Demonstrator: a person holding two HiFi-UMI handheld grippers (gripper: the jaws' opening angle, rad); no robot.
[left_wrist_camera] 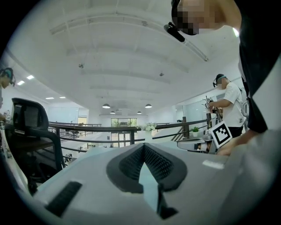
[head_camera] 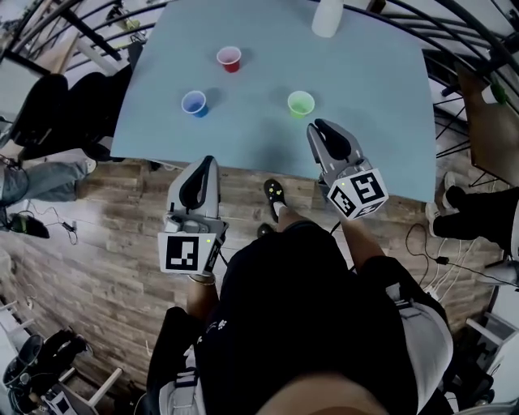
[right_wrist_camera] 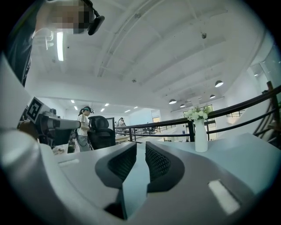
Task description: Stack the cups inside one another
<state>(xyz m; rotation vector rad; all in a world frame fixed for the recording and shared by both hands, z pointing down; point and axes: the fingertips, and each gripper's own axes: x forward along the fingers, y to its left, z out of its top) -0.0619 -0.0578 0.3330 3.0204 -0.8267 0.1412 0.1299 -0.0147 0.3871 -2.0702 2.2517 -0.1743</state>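
Note:
Three plastic cups stand apart and upright on the pale blue table (head_camera: 381, 97): a red cup (head_camera: 229, 58) at the back, a blue cup (head_camera: 194, 103) at the left and a green cup (head_camera: 301, 103) at the right. My left gripper (head_camera: 208, 160) hovers off the table's near edge, below the blue cup, its jaws shut and empty (left_wrist_camera: 143, 145). My right gripper (head_camera: 319, 126) reaches over the near edge just short of the green cup. Its jaws stand a narrow gap apart with nothing between them (right_wrist_camera: 141, 145). Neither gripper view shows a cup.
A white vase (head_camera: 328, 16) with flowers (right_wrist_camera: 200, 135) stands at the table's far edge. Black railings run past the table's back and right. Seated people and cables occupy the wooden floor (head_camera: 113, 243) at the left and right. A black office chair (left_wrist_camera: 26, 125) stands at the left.

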